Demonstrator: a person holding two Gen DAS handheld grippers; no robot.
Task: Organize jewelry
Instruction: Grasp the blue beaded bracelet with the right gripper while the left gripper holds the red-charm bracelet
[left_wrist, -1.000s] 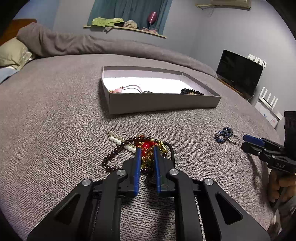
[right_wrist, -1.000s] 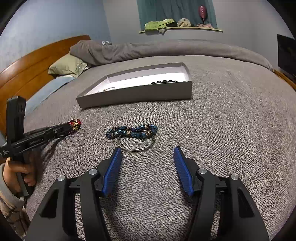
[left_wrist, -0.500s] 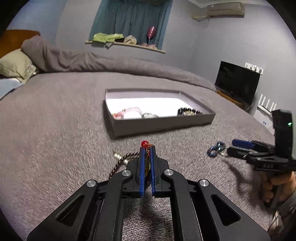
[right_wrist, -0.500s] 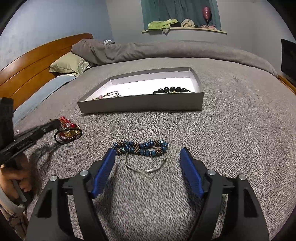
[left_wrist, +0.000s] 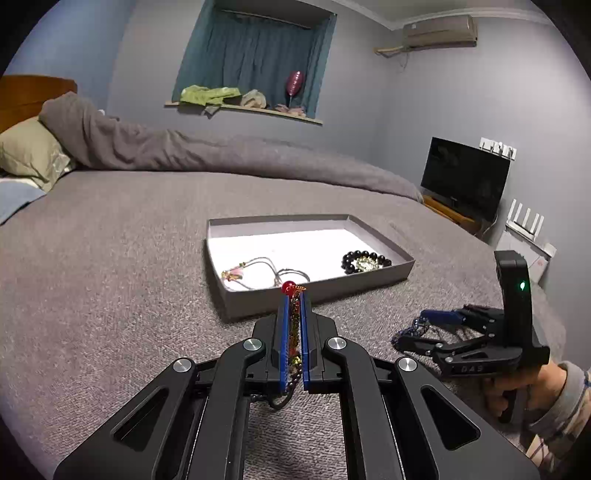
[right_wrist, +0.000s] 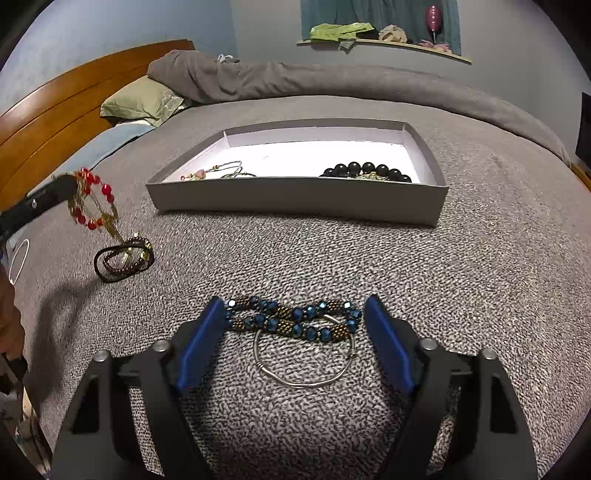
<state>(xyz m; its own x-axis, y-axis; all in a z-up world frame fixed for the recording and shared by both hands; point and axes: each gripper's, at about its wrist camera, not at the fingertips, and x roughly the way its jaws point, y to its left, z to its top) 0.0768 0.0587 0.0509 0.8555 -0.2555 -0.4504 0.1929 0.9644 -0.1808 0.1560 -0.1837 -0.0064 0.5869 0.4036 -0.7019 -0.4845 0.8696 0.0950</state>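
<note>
Left tool (left_wrist: 294, 325) was clamped on red bead bracelet (right_wrist: 90, 201), lifted above bed (right_wrist: 480, 277). Right tool (right_wrist: 295, 332) was spread wide around blue bead bracelet (right_wrist: 291, 319)

A grey bed (right_wrist: 480, 258) holds a shallow box (right_wrist: 295, 201), a blue bead bracelet (right_wrist: 291, 319), and dark bands (right_wrist: 122, 260).

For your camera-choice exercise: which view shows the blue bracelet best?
The right wrist view: the blue bracelet lies whole on the bed between the open right gripper. The left wrist view shows only a sliver of it, mostly hidden behind that gripper.
</note>
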